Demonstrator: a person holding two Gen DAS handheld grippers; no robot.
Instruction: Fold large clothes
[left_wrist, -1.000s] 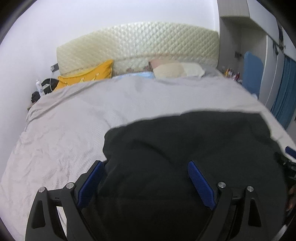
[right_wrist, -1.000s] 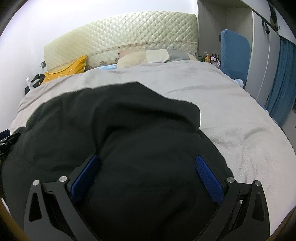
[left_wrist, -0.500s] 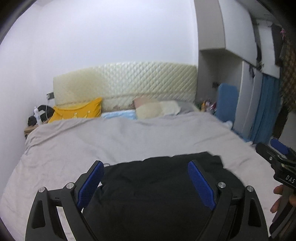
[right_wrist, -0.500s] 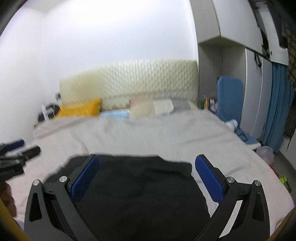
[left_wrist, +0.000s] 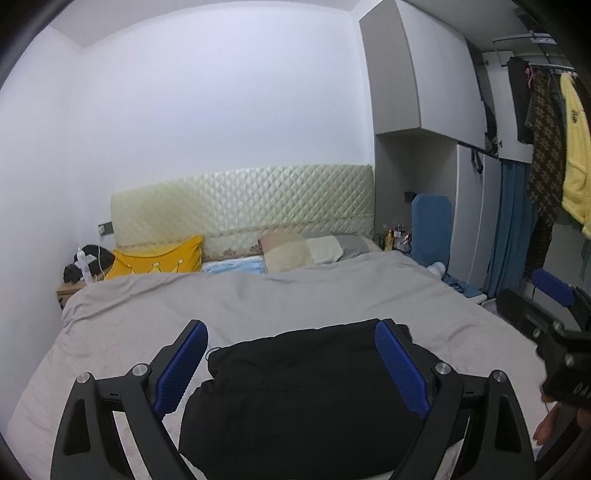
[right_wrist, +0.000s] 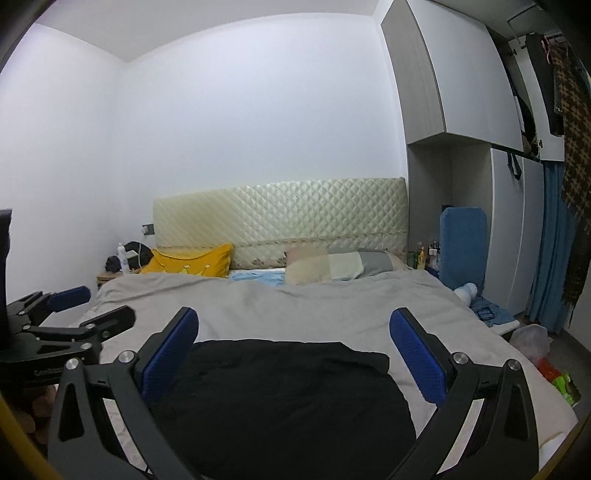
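White walls enclose a small bedroom, with grey wardrobe cabinets (right_wrist: 469, 92) and hanging clothes along the right side. Filling most of the floor is a wide bed under a wrinkled grey quilt (left_wrist: 277, 299), backed by a cream quilted headboard (left_wrist: 243, 206). Against the headboard lean a mustard-yellow cushion (left_wrist: 159, 258) and a beige and grey patchwork pillow (left_wrist: 306, 251).

On the near end of the quilt lies the large black garment (left_wrist: 306, 398), a soft dark bundle with a rounded, folded-looking far edge. Its long axis appears to run across the bed, side to side, though the near edge is hidden below both views, so its full outline cannot be told.

Both hand-held tools hover above the garment, angled slightly downward toward it. The left gripper (left_wrist: 291, 362), black with blue ribbed pads, has its jaws spread wide with nothing between them; the cloth seen through the gap lies well below on the bed. The right gripper (right_wrist: 295, 354) is likewise released and empty. In each view the other gripper shows at the frame edge, so the two sit side by side over the bundle.

The garment lies directly ahead of and beneath both grippers, about equally near each, so either could drop straight down onto its edge.
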